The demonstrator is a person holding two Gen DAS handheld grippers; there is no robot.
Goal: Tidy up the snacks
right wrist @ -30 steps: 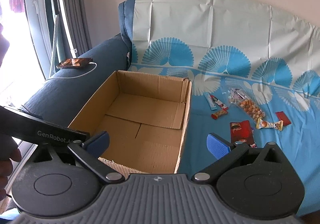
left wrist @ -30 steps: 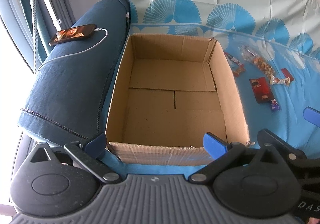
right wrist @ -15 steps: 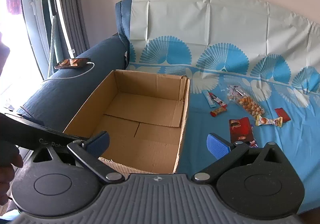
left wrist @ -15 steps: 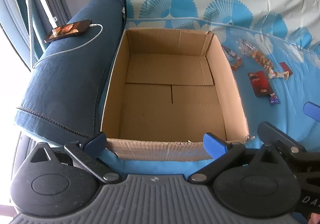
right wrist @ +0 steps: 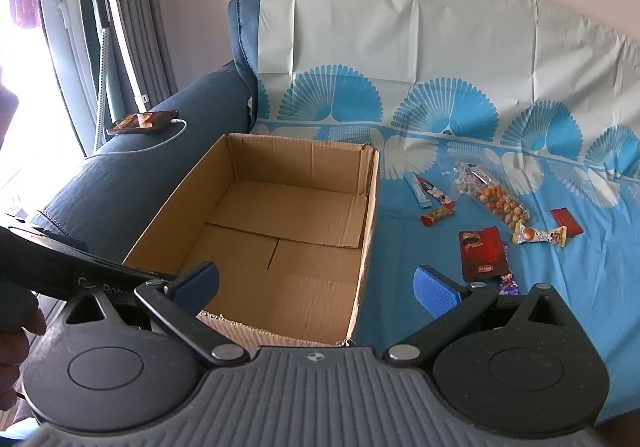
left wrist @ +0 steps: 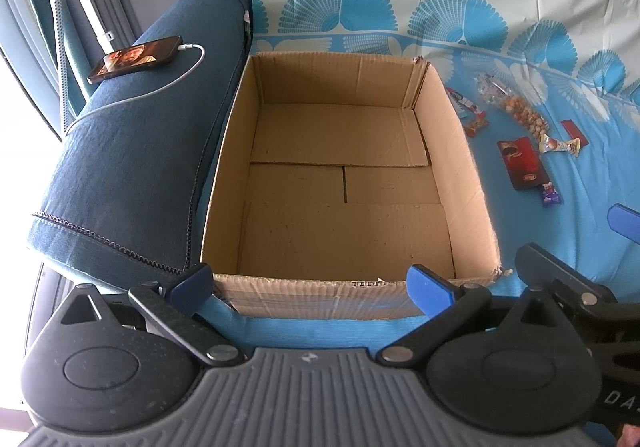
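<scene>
An empty brown cardboard box (left wrist: 344, 183) (right wrist: 276, 231) sits on the blue-patterned sofa cover. Right of it lie several snacks: a red flat packet (right wrist: 482, 253) (left wrist: 522, 161), a clear bag of round nuts (right wrist: 496, 199) (left wrist: 520, 111), a yellow-white candy (right wrist: 538, 235), a small red bar (right wrist: 438, 215), a blue-and-white bar (right wrist: 426, 189) and a red wrapper (right wrist: 566, 221). My left gripper (left wrist: 310, 285) hangs open at the box's near wall. My right gripper (right wrist: 316, 287) is open over the box's near right corner, holding nothing.
A phone (left wrist: 136, 57) on a white charging cable lies on the dark blue sofa armrest (left wrist: 132, 151) left of the box. A garment steamer stand (right wrist: 110, 7) and curtains stand by the window. A small purple sweet (left wrist: 552, 195) lies near the red packet.
The left wrist view has drifted slightly, with the box sliding a little in frame. The right gripper has pulled back a touch. Both stay open and nothing was picked up.
</scene>
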